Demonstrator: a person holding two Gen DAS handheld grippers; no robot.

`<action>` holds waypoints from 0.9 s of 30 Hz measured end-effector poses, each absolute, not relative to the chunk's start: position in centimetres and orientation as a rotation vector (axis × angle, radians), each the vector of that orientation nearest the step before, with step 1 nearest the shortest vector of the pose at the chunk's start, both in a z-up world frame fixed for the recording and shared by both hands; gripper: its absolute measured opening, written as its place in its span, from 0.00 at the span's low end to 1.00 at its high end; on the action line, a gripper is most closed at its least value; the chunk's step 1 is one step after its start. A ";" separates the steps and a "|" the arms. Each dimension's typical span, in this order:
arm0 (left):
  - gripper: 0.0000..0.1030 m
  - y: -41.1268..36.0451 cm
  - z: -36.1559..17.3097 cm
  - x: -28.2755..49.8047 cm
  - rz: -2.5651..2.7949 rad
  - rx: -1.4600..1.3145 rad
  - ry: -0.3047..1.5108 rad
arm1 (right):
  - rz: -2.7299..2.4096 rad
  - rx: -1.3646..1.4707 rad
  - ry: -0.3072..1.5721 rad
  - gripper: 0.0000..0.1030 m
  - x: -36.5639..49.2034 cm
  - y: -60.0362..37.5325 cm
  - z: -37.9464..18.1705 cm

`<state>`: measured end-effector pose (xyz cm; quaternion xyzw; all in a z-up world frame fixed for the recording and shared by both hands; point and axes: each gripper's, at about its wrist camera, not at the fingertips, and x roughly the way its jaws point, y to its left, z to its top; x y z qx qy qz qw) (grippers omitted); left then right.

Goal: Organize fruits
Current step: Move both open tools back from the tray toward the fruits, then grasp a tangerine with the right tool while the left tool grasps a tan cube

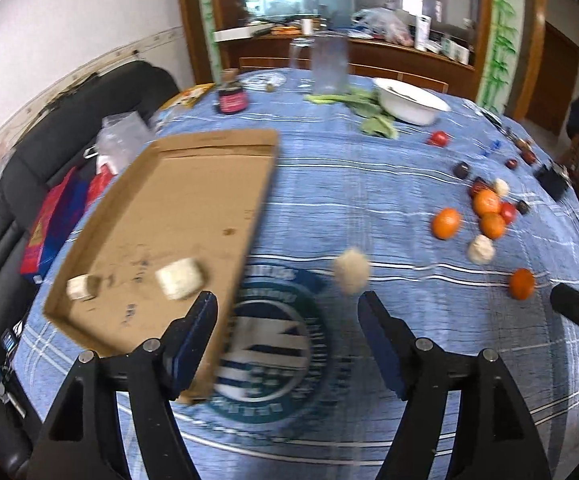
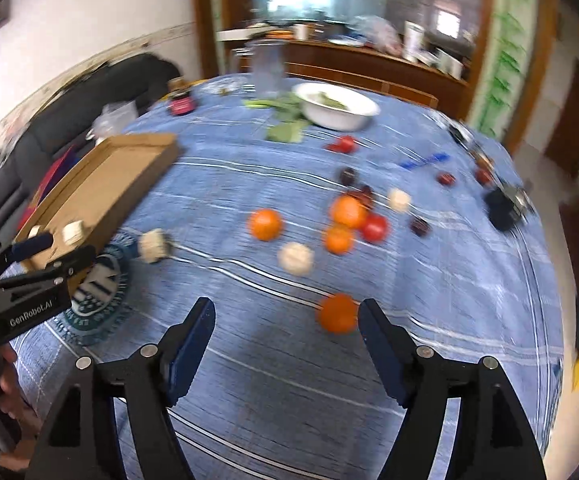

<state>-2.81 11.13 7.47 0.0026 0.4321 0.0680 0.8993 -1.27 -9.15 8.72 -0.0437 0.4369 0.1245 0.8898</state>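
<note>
A cardboard tray (image 1: 193,184) lies at the table's left with two pale foam-wrapped fruits (image 1: 179,278) in it. My left gripper (image 1: 287,312) is open and empty by the tray's near right corner, with a pale wrapped fruit (image 1: 351,270) just beyond its right finger. My right gripper (image 2: 285,318) is open and empty, with an orange (image 2: 337,313) next to its right finger. Several oranges (image 2: 265,224), red and dark fruits (image 2: 375,228) and pale wrapped fruits (image 2: 295,258) lie scattered on the blue cloth. The left gripper also shows in the right wrist view (image 2: 63,246), and the tray too (image 2: 109,176).
A white bowl (image 1: 409,100) with green leaves (image 1: 373,118) beside it stands at the far side. A clear pitcher (image 1: 329,64) and a dark jar (image 1: 231,98) stand behind the tray. A black sofa (image 1: 17,184) with bags lies left of the table.
</note>
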 end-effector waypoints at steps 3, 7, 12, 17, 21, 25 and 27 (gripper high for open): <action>0.70 8.9 7.1 -2.0 0.113 0.036 0.905 | 0.201 -0.045 0.921 0.76 -1.2 -12.6 8.5; 0.70 7.1 6.6 -1.0 0.102 0.047 0.927 | 0.152 0.004 0.950 0.76 -0.9 -16.0 7.3; 0.70 7.2 5.9 -0.4 0.127 0.051 0.952 | 0.178 0.038 0.999 0.75 -0.3 -16.8 5.3; 0.70 8.4 5.4 0.2 0.161 0.018 0.973 | 0.252 0.003 1.026 0.75 1.4 -14.2 3.9; 0.70 9.3 4.7 1.0 0.177 -0.013 0.998 | 0.281 -0.021 1.047 0.75 2.9 -12.7 2.8; 0.70 10.0 3.7 2.4 0.183 -0.061 1.033 | 0.300 -0.031 1.072 0.75 3.8 -11.8 1.7; 0.70 9.8 3.4 2.9 0.176 -0.060 1.041 | 0.306 -0.035 1.077 0.75 4.0 -11.6 1.4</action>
